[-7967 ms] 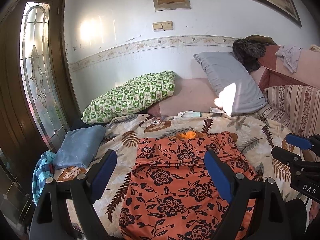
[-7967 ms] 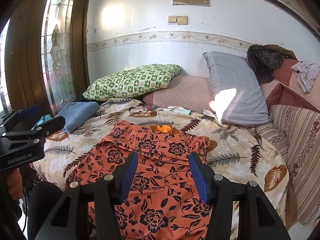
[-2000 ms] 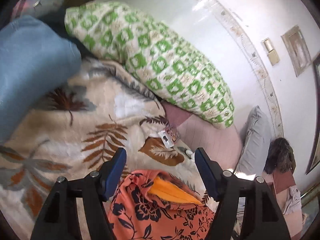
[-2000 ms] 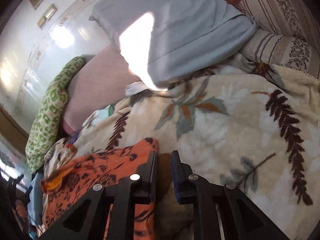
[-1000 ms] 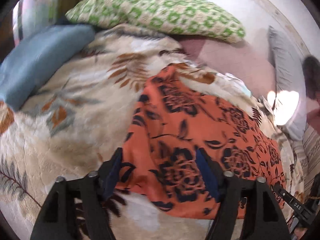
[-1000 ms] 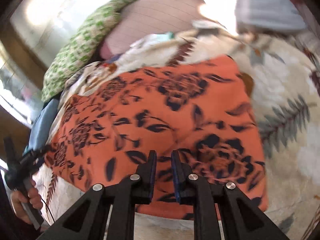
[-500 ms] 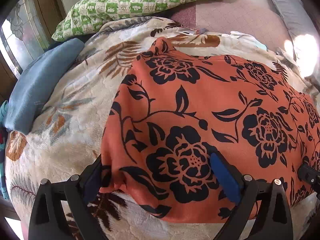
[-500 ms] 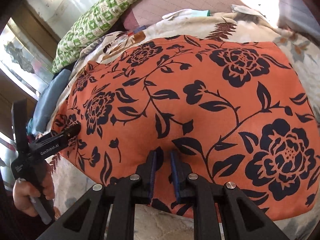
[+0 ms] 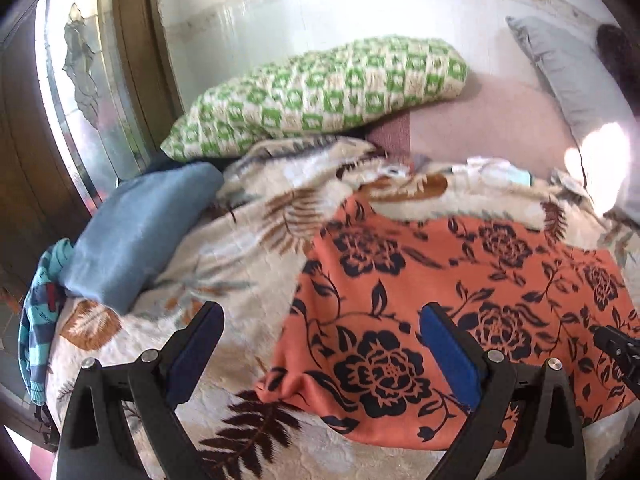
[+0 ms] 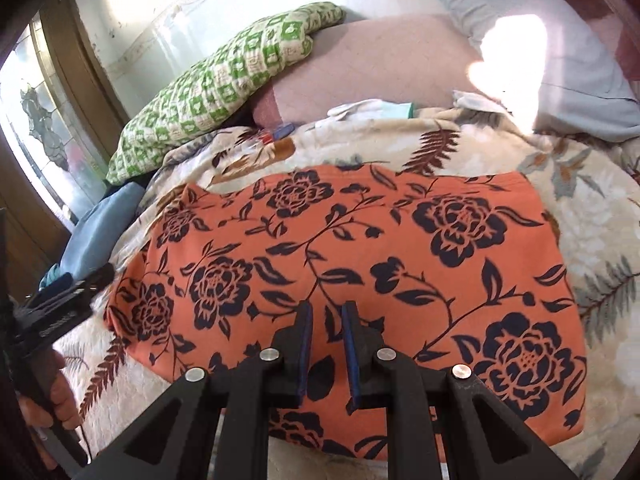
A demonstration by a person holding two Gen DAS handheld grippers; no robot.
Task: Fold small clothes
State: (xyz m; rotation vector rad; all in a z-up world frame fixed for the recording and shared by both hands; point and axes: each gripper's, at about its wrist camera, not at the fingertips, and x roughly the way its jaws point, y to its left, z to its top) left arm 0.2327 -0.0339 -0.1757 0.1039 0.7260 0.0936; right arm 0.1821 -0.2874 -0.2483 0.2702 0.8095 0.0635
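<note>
- On the bed, an orange cloth printed with black roses and leaves (image 10: 360, 248) lies folded into a broad rectangle, spread flat over a cream fleece blanket with brown fern leaves (image 9: 248, 248).
- Its near-left corner (image 9: 288, 384) is rumpled and lifts a little off the blanket.
- Over that corner hangs the left gripper (image 9: 316, 344), black with blue pads, its 2 jaws spread wide after just opening; the corner sits in the gap below them, and neither pad presses on the cloth.
- At the near edge of the cloth, towards its middle, the right gripper (image 10: 326, 344) points down with its jaws drawn close, only a narrow slot between the pads. Orange cloth shows through the slot, but I cannot tell whether any of it is pinched.
- From the right wrist view, the left gripper (image 10: 60, 312) shows at the far left edge, with a hand (image 10: 60, 404) wrapped around its handle.
- Behind the cloth, a green-and-white checked pillow (image 9: 320, 92) leans against the pale wall.
- Beside it, towards the wooden door with patterned glass (image 9: 80, 80), rests a plain blue cushion (image 9: 136, 232), with a striped teal cloth (image 9: 40, 320) just below it.
- A grey pillow (image 10: 560, 60) lies at the far right, with a bright patch of sunlight on it.
</note>
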